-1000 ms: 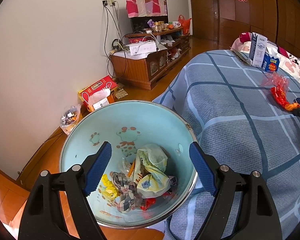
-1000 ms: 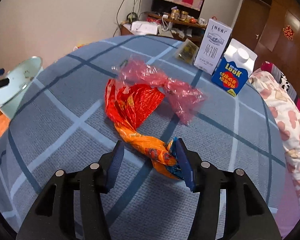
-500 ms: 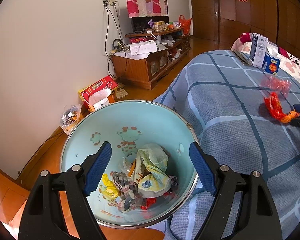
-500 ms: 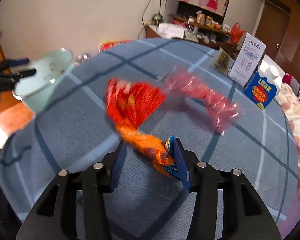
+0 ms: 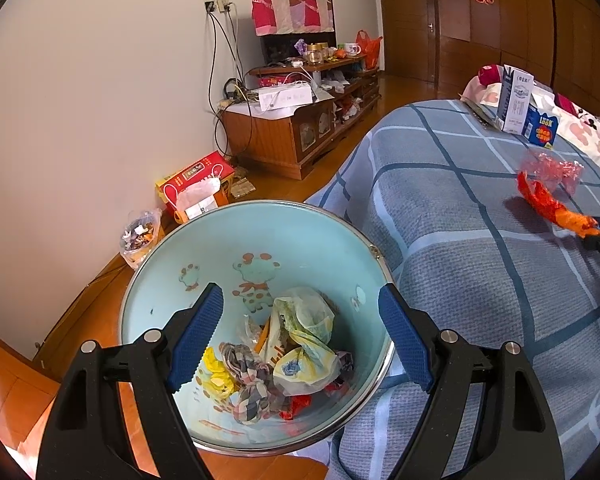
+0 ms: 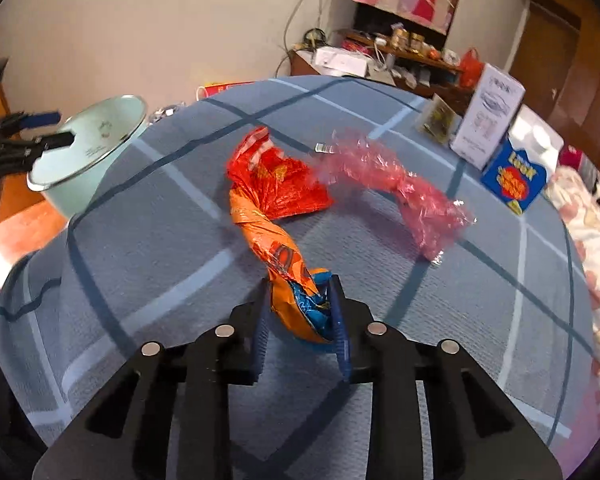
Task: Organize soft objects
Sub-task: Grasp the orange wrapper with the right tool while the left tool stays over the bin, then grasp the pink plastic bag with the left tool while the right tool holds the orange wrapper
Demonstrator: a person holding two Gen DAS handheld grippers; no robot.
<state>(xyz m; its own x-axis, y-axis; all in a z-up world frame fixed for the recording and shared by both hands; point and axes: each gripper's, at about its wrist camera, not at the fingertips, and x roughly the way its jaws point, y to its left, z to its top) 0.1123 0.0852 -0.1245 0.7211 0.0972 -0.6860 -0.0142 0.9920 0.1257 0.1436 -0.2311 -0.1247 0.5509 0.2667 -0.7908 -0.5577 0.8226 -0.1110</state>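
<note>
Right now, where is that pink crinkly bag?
In the right wrist view, the pink bag lies on the blue checked bedspread, right of the orange wrapper, before the cartons.

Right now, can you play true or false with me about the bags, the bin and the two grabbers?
1. The right gripper is closing on the orange bag. True.
2. The bin is empty. False: crumpled bags and cloth lie in the bottom of it.
3. The left gripper holds a bag. False: its jaws stand wide open above the bin, with nothing between them.
4. The pink bag lies on the blue blanket. True.
5. The two cartons stand on the floor. False: they stand on the bed, beyond the pink bag.
</note>
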